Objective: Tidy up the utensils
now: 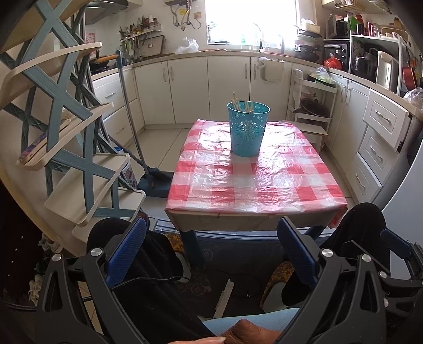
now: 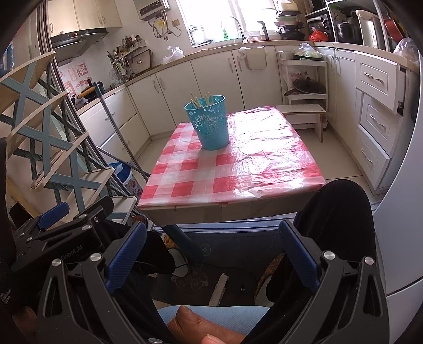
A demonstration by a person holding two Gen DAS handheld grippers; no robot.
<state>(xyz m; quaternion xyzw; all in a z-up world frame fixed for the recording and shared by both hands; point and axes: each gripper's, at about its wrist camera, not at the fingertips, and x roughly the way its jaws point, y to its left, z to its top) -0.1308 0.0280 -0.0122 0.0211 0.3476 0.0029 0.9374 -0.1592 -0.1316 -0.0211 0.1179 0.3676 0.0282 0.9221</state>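
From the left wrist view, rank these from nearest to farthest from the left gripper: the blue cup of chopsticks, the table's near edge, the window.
1. Table's near edge, just ahead of the left gripper.
2. Blue cup, on the table's far half.
3. Window, above the back counter.

At the lower left of the right wrist view, white lettering reading "Robot.AI" stands on the black body of the left gripper (image 2: pixel 53 211). Other printing nearby is too small to read.

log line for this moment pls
left claw open, empty | right claw open, empty | chopsticks in cup | table
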